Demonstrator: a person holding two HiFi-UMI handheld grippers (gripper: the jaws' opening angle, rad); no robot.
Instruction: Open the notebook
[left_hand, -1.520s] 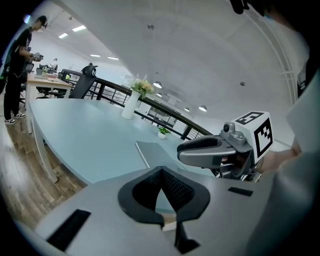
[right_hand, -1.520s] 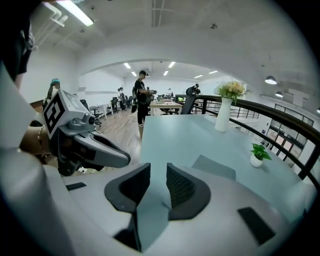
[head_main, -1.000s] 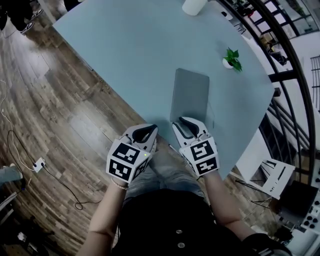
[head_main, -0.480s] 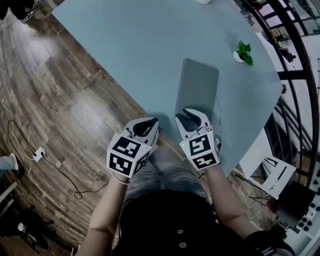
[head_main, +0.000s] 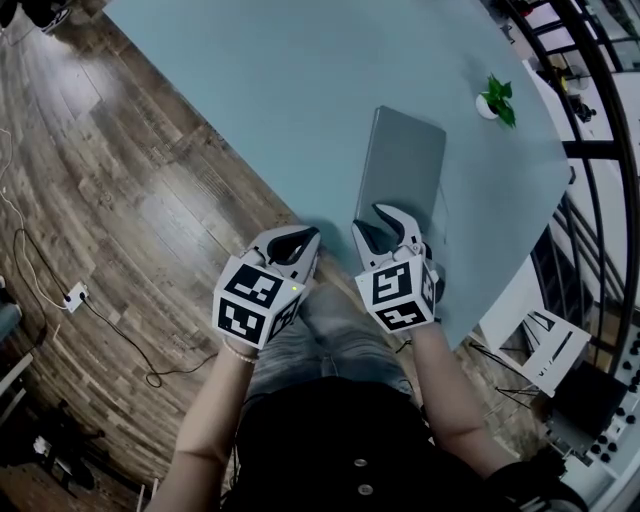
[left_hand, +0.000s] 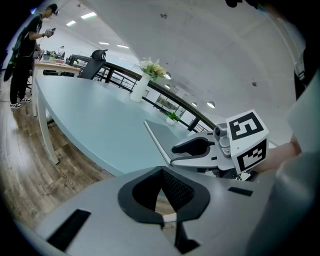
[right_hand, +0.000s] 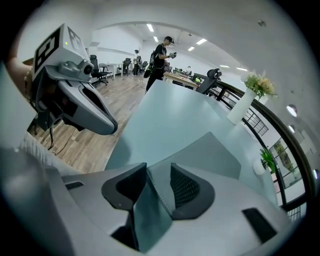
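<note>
Our right tongs (right_hand: 159, 171), just opening wider, straddle the flat grey notebook (head_main: 405, 165) edge w/o pinching; left tongs (left_hand: 162, 171) closed, empty. Risk: we grab the whole book, not the cover.

The head view looked steeply down from above on the pale blue-green surface (head_main: 280, 90), the left hand-held gripper (head_main: 303, 235) and the right hand-held gripper (head_main: 385, 212). Each gripper view sat close behind its jaws, facing low across that surface; all three views shared the flat grey notebook (head_main: 405, 165).
</note>
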